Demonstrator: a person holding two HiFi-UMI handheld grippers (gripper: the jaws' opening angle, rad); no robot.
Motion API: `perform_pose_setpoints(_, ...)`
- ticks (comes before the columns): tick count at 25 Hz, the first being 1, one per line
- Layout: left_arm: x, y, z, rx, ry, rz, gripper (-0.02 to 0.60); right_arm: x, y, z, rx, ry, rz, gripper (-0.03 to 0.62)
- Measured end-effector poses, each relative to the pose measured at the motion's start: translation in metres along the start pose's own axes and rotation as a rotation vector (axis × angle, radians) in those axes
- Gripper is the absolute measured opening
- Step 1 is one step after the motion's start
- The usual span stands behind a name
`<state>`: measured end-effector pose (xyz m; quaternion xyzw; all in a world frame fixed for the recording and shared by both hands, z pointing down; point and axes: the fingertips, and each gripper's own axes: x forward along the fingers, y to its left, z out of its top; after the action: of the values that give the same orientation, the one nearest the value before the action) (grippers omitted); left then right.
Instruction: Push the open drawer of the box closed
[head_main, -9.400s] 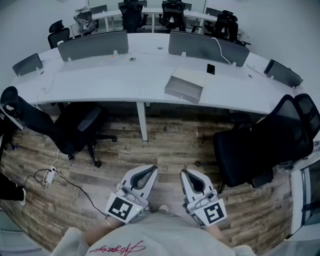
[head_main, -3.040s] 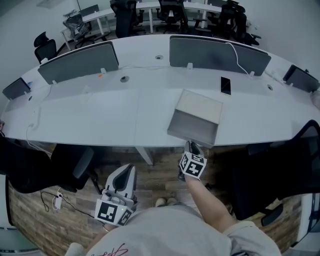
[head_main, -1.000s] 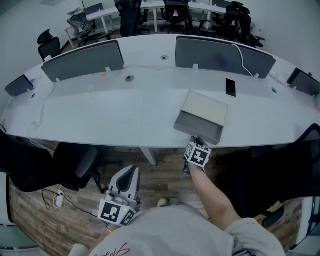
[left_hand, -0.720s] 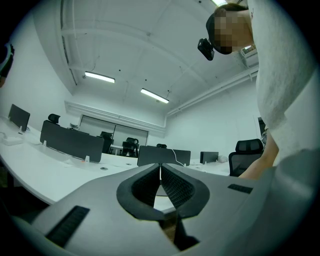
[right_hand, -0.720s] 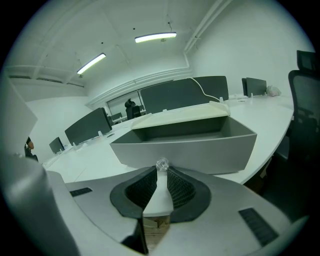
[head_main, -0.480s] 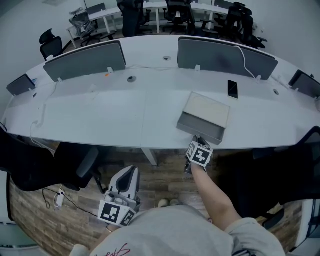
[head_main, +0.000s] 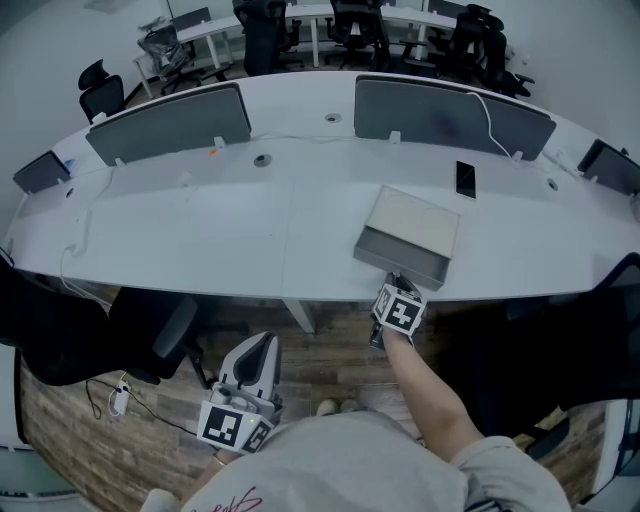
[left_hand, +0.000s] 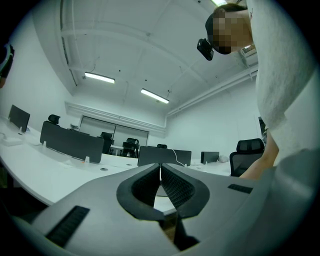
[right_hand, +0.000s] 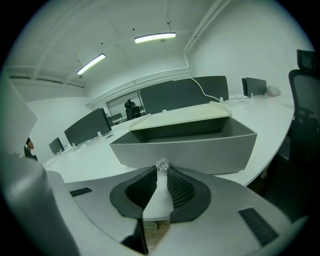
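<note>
The box (head_main: 412, 220) sits on the white table (head_main: 200, 230), close to the near edge, on the person's right. Its drawer (head_main: 398, 262) stands open, drawn out toward the person. In the right gripper view the grey tray (right_hand: 190, 145) shows its hollow inside under the pale top of the box (right_hand: 180, 116). So the main job is not yet done.

The right gripper (head_main: 392, 281) is up at the drawer's front face, arm stretched out over the floor. Its jaws are nearly together, and the tips sit on either side of the small clear knob (right_hand: 161, 165) at the middle of the front. From here it looks like a light pinch on the knob, though I can't be sure how firmly the pads bear on it. The tool is lined up square to the front.

The left gripper (head_main: 262, 340) hangs low by the person's side, well apart from the table. Its own view shows the jaws (left_hand: 160, 167) closed tip to tip with nothing between them. It takes no part here.

My reading is that the approach is finished and contact is made. What is left is the push itself: drive the front straight in until it sits flush with the box. The box rests loose on the table, so it may slide back rather than let the drawer go home.
</note>
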<state>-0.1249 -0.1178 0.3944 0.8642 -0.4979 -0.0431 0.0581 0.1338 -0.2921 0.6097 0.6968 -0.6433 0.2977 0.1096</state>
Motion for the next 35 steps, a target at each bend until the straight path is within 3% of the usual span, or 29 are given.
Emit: perform_pose_setpoints(35,0.010,0.004,0.006,0.010,-0.037,0.000,0.018,0.009,-0.004,0.010,0.016,-0.009,-0.007,0.071)
